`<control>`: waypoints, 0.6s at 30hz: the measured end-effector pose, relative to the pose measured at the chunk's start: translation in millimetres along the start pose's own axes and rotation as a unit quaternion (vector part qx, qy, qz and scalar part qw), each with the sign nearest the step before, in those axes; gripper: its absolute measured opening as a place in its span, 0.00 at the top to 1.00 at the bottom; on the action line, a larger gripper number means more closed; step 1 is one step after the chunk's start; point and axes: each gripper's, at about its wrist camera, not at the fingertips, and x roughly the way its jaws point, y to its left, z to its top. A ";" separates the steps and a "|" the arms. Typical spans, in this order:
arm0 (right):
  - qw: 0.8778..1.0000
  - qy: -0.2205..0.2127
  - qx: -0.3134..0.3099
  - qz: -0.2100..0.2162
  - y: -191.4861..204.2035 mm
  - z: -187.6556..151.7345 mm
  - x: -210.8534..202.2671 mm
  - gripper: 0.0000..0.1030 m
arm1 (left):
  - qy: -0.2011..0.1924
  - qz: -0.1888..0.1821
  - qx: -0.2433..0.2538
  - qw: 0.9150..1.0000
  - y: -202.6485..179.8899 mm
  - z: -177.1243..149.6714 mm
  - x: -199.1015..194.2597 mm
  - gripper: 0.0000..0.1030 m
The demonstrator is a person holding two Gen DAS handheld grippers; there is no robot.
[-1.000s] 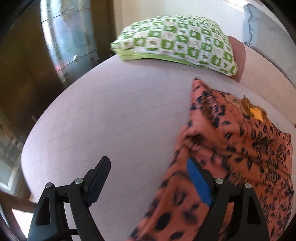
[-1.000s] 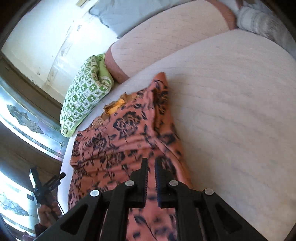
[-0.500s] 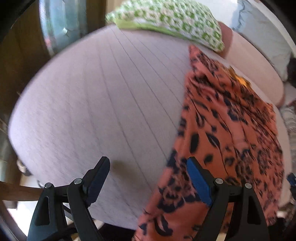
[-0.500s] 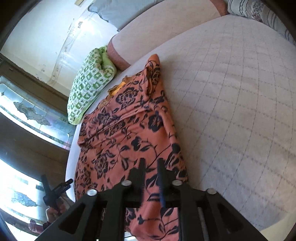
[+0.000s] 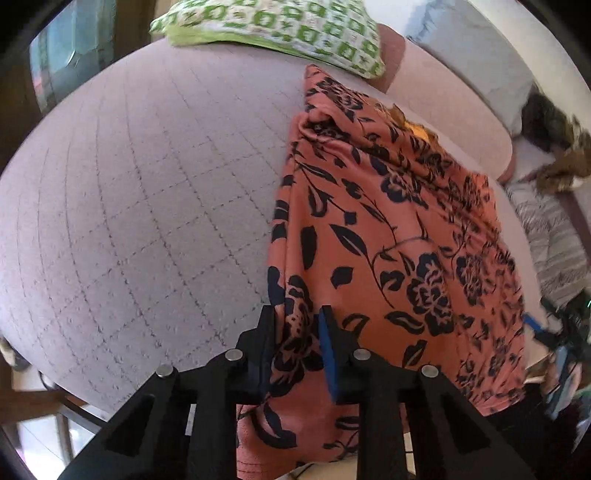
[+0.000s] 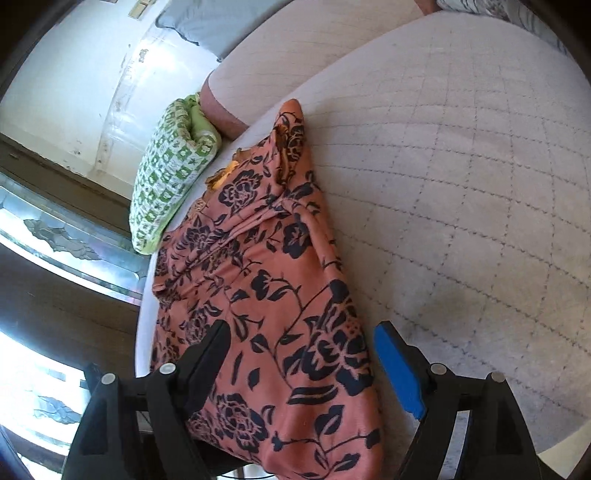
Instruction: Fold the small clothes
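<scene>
An orange garment with a black flower print (image 5: 388, 229) lies lengthwise on the pale quilted bed (image 5: 147, 192), its near end hanging over the bed's edge. My left gripper (image 5: 297, 332) is shut on the garment's near left edge, with cloth bunched between the fingers. In the right wrist view the same garment (image 6: 266, 280) runs from the bed's edge towards the pillows. My right gripper (image 6: 304, 350) is open, its fingers standing either side of the garment's near right part, holding nothing.
A green and white checked pillow (image 5: 280, 29) lies at the head of the bed, also in the right wrist view (image 6: 166, 177). A pink bolster (image 5: 443, 110) and a grey pillow (image 5: 472, 55) lie behind. Striped cloth (image 5: 550, 236) is at the right. The quilted bed (image 6: 461, 192) extends right of the garment.
My left gripper has shut on the garment's left edge; it was open before. My right gripper, shut before, has opened and let go of the cloth.
</scene>
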 end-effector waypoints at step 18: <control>0.999 0.040 -0.004 -0.010 -6.2 -30.6 -2.8 0.20 | 0.019 -0.018 0.053 0.998 -13.9 -18.5 10.6 0.87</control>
